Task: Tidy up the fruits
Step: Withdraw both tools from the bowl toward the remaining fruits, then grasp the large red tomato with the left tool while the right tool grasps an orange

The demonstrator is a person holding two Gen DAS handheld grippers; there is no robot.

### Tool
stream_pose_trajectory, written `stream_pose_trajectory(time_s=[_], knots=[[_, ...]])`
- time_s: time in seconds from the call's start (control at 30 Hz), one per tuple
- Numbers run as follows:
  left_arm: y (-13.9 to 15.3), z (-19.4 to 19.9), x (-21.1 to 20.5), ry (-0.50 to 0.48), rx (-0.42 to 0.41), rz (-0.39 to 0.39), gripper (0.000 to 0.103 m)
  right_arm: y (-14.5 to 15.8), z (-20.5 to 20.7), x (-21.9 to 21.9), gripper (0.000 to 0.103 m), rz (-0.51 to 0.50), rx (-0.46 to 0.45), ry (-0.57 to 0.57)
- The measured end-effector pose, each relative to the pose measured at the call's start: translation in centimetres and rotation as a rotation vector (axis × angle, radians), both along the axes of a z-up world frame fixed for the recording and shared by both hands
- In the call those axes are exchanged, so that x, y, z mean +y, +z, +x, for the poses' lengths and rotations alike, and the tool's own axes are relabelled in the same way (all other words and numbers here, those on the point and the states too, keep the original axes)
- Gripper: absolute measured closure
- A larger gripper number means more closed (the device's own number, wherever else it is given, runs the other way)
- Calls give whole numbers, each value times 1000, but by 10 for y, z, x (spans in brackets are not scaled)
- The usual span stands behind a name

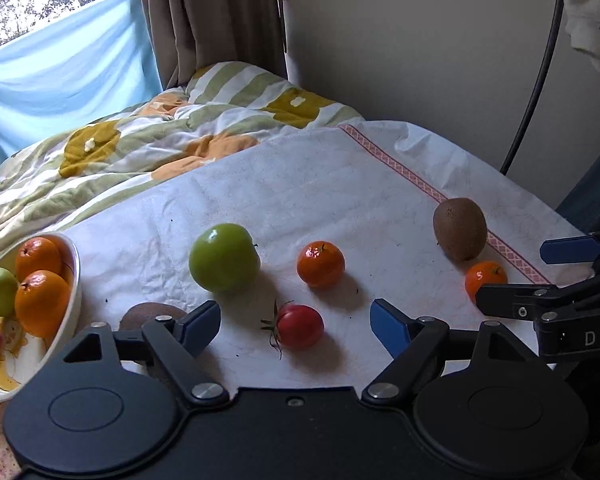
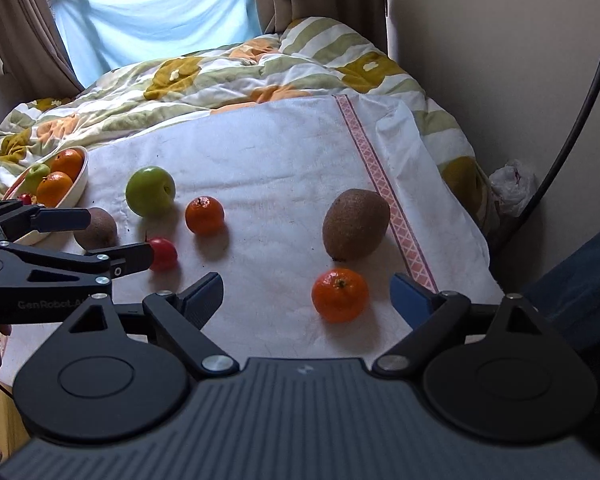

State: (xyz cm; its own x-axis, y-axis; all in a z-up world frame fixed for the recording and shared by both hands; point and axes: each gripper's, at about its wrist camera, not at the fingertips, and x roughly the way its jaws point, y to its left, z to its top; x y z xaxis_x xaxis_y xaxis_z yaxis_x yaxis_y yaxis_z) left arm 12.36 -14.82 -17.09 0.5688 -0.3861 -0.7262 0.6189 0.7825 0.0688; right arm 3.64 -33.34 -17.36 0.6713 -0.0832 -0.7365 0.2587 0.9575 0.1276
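Lettering reading "GenRobot.AI" runs along the black arm of the left tongs [image 2: 112, 240], and "DA" shows on the body of the right tongs [image 1: 512, 270]. Both tongs have blue-tipped fingers spread apart, holding nothing. The white cloth with a pink patterned stripe [image 2: 284, 152] carries loose fruit. The large brown oval kiwi [image 2: 356, 225] stands near the striped edge, its long axis tilted from upright. A small orange mandarin [image 2: 340, 295] sits just beside it, stem up. Toward the middle lie a round green apple [image 1: 224, 258], a second mandarin [image 1: 321, 265] and a small red tomato [image 1: 299, 327] with its green stem pointing left. A second brown kiwi [image 2: 96, 228] lies next to the white oval bowl [image 1: 74, 304] holding oranges, a green apple and a red tomato at the cloth's left edge.
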Motion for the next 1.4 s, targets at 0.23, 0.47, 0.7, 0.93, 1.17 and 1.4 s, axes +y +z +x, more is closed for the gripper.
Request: stream_pose_trajectory(time_s=[0.23, 0.47, 0.7, 0.93, 1.17, 1.4], knots=[[-33, 18, -16, 23, 29, 45, 26, -25, 13, -15, 3, 35, -9, 19], [-40, 22, -17, 21, 38, 44, 33, -32, 15, -20, 7, 40, -17, 25], [-37, 16, -22, 4, 39, 42, 59, -37, 12, -21, 8, 53, -13, 26], [-35, 13, -22, 6, 36, 42, 62, -37, 12, -23, 9, 46, -22, 25], [-32, 9, -19, 11, 36, 33, 62, -42, 15, -24, 24, 48, -12, 31], [-25, 3, -16, 25, 29, 24, 62, -43, 16, -24, 29, 48, -6, 29]])
